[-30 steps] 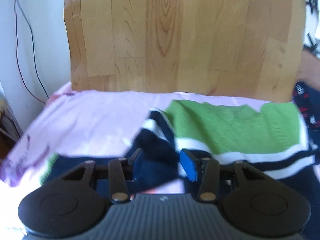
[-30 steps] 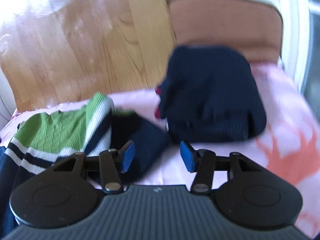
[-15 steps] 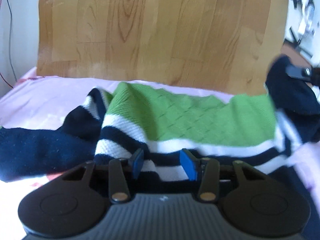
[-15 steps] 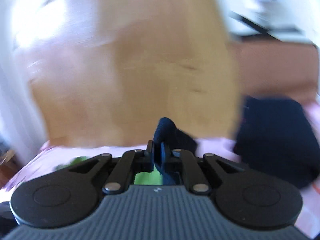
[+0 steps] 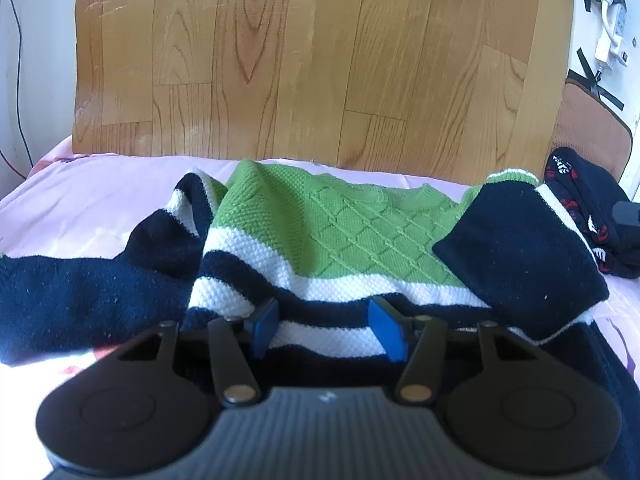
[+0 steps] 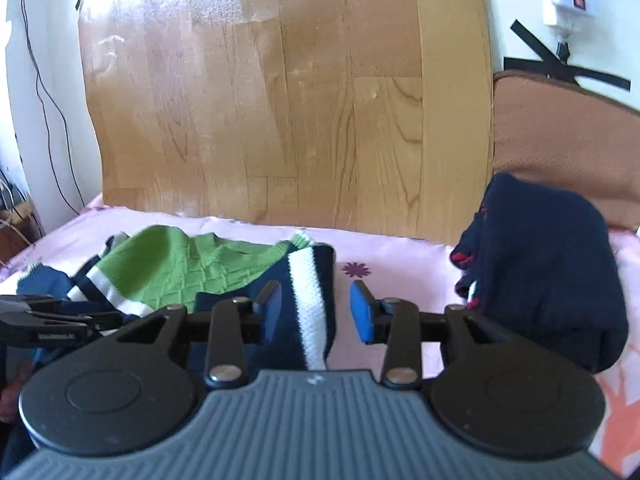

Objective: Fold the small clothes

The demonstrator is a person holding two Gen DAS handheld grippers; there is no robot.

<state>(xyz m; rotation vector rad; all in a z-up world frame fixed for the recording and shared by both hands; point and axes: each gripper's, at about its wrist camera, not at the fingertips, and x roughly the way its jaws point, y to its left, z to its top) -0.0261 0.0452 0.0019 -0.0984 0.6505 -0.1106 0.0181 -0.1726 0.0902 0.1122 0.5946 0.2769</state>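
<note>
Sweater (image 5: 344, 232) lies on pink bed sheet (image 5: 100, 200), R sleeve (image 5: 516, 252) folded over the body, L sleeve (image 5: 80, 288) out to the side. Left hand-held gripper (image 5: 326, 330) wide apart, empty, over striped hem. Right hand-held gripper (image 6: 316, 312) wide, empty, over sleeve fold. Next, probably: pinch L cuff w/ one layer only, carry across, lay flat. Folded navy garment (image 6: 548, 272) sits nearby.

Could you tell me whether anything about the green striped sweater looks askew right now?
Yes: the sweater is lopsided. Its right sleeve is folded in over the body, while the left sleeve sprawls outward across the pink sheet, unfolded.
</note>
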